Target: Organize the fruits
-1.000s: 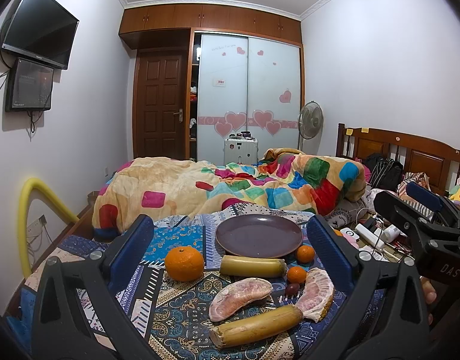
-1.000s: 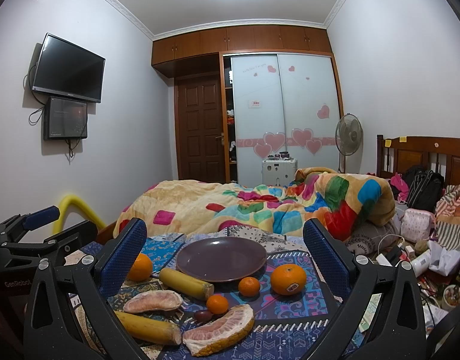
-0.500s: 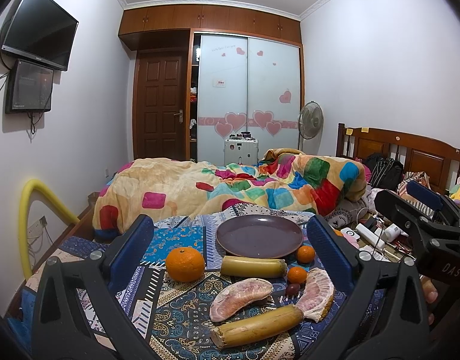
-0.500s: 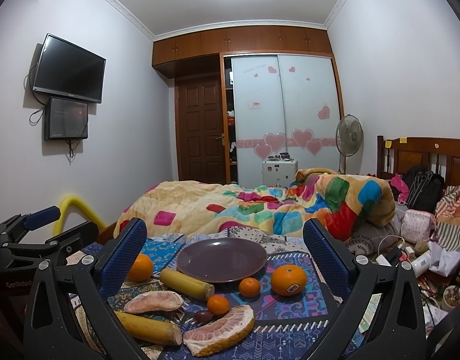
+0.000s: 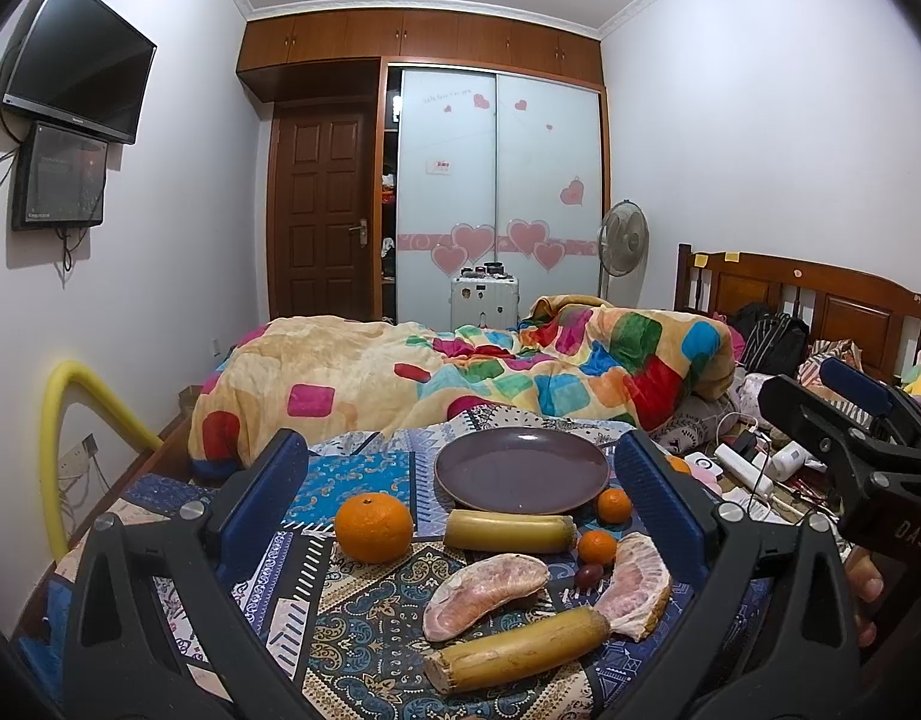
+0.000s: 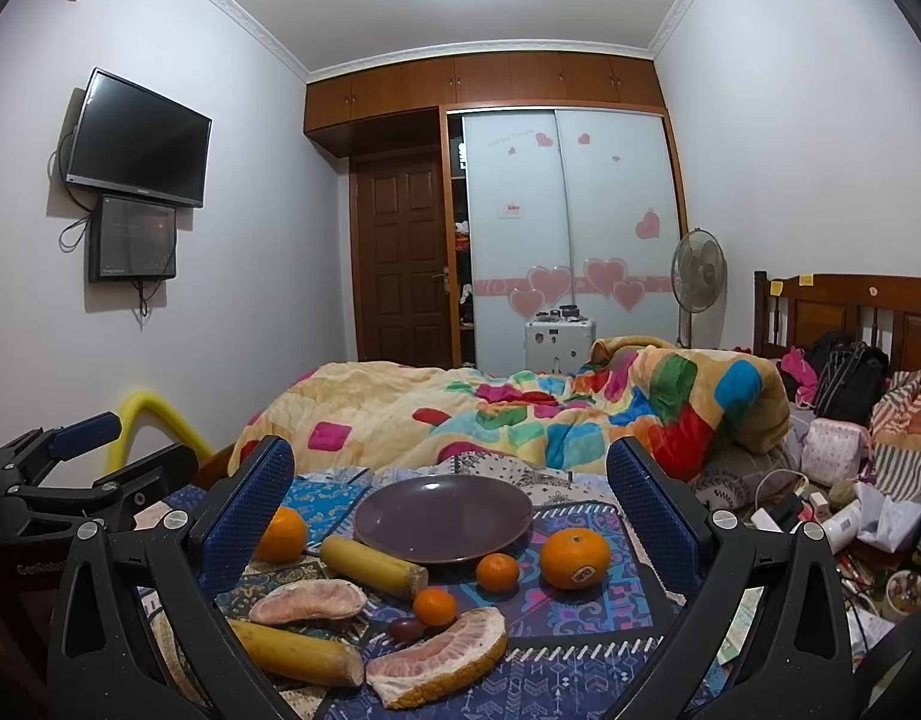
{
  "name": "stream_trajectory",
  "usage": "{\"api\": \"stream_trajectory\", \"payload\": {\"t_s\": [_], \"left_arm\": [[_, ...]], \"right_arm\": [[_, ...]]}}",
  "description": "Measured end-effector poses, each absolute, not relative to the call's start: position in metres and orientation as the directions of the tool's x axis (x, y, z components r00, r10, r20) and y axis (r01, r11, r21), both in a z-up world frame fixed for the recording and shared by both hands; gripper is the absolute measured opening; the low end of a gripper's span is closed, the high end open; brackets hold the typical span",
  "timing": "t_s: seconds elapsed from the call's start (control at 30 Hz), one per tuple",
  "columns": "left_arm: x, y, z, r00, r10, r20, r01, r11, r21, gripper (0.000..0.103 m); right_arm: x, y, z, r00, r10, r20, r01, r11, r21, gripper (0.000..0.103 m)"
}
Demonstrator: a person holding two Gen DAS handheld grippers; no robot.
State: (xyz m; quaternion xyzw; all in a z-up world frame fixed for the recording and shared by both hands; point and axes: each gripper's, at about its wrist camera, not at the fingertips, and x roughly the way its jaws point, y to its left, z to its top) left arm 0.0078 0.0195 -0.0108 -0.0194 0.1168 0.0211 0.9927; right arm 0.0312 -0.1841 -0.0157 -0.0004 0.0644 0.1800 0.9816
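Note:
An empty purple plate (image 5: 521,468) (image 6: 442,517) sits on a patterned cloth. In front of it lie two large oranges (image 5: 373,527) (image 6: 575,549), two small tangerines (image 5: 614,505) (image 6: 497,572), two yellow cane pieces (image 5: 510,531) (image 6: 373,563), two peeled pomelo segments (image 5: 484,594) (image 6: 439,657) and a dark grape (image 6: 405,629). My left gripper (image 5: 460,498) hangs open above the fruit, holding nothing. My right gripper (image 6: 451,504) is open too, with nothing in it. Each gripper shows at the edge of the other's view.
A bed with a colourful quilt (image 6: 520,414) lies behind the cloth. Cluttered bags, cables and bottles (image 6: 820,498) fill the right side. A yellow foam tube (image 5: 70,420) stands at the left wall. A person's fingers (image 5: 865,594) show at the right edge.

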Motion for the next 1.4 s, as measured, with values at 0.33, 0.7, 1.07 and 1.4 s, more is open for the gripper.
{"api": "stream_trajectory", "payload": {"t_s": [0.33, 0.7, 1.07, 1.4], "left_arm": [[0.050, 0.041, -0.030, 0.922, 0.032, -0.385, -0.045, 0.999, -0.025, 0.103], [0.119, 0.077, -0.066, 0.826, 0.088, -0.557, -0.097, 0.995, 0.014, 0.103], [0.168, 0.092, -0.106, 0.727, 0.061, -0.684, -0.063, 0.998, 0.022, 0.093], [0.194, 0.094, -0.129, 0.656, 0.003, -0.755, -0.037, 0.999, -0.028, 0.079]], "right_arm": [[0.069, -0.200, -0.030, 0.931, 0.278, -0.238, -0.295, 0.954, -0.042, 0.103], [0.137, -0.223, -0.065, 0.874, 0.182, -0.450, -0.260, 0.958, -0.119, 0.103], [0.199, -0.234, -0.098, 0.760, 0.166, -0.628, -0.273, 0.959, -0.077, 0.103], [0.219, -0.222, -0.106, 0.646, 0.240, -0.725, -0.375, 0.927, -0.027, 0.095]]}}
